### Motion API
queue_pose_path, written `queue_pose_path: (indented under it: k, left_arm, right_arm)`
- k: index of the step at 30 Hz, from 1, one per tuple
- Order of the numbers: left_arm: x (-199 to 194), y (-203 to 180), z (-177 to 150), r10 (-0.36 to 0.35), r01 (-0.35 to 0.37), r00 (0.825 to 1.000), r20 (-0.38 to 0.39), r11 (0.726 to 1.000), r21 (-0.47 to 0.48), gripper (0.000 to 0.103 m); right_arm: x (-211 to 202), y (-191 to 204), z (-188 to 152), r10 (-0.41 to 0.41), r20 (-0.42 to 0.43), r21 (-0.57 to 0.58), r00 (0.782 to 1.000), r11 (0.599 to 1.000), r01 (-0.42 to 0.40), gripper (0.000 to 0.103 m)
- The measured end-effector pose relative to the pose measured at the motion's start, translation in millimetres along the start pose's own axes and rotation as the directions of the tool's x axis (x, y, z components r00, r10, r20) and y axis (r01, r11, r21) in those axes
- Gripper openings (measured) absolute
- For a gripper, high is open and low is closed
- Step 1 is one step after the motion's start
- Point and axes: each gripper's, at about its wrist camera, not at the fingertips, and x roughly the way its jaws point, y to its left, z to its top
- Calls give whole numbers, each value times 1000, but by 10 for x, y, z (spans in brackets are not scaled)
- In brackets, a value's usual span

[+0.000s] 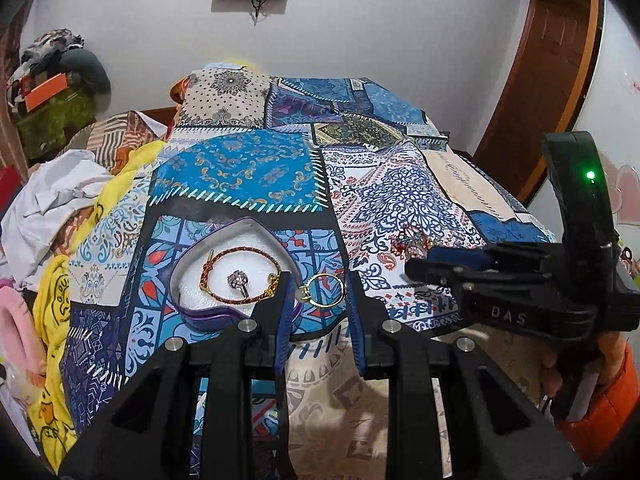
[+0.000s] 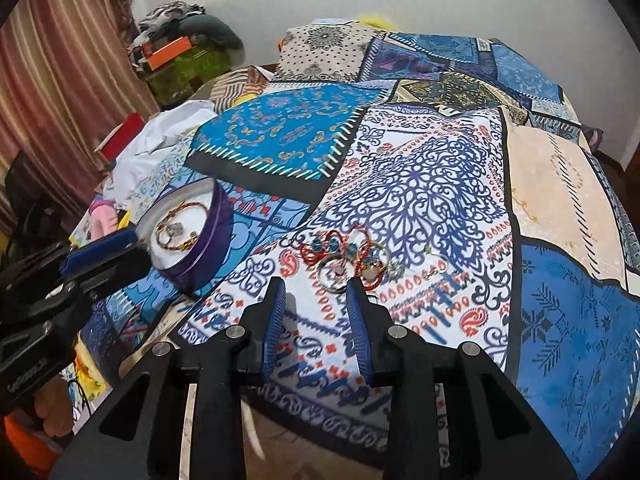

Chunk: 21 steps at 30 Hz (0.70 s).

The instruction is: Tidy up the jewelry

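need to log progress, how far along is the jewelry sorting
Done: a braided bracelet and a stone ring already lie in the purple heart-shaped box.
In hand: the left gripper carries a gold ring beside the box, not yet dropped in.
Left: a small pile of jewelry sits on the patchwork cloth; the right gripper hangs over it, empty.

I hold a gold ring (image 1: 326, 289) between the blue pads of my left gripper (image 1: 316, 304), its band spanning the narrow gap from one pad to the other. Just left of it, near the front edge of the patchwork cloth (image 1: 240, 172), sits the purple heart-shaped box (image 1: 224, 268), holding a red braided bracelet (image 1: 240, 276) and a silver ring (image 1: 239, 281). My right gripper (image 1: 416, 266) reaches in from the right toward a small jewelry pile (image 1: 412, 240).
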Motion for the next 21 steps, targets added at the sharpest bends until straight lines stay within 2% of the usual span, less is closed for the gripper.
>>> queue_pose_path:
  k: [10, 12, 21]
  left_arm:
    - [66, 80, -64, -6, 6, 1000, -11, 1000, -22, 25]
    - [69, 109, -70, -7, 7, 1000, -12, 1000, -31, 25]
    - [-44, 158, -56, 6, -5, 1000, 8, 999, -39, 25]
  right_arm:
    - [74, 132, 39, -120, -4, -102, 993, 988, 119, 28]
    - [91, 143, 35, -135, 2, -118, 991, 984, 134, 21]
    - [19, 134, 21, -125, 14, -104, 992, 987, 126, 20]
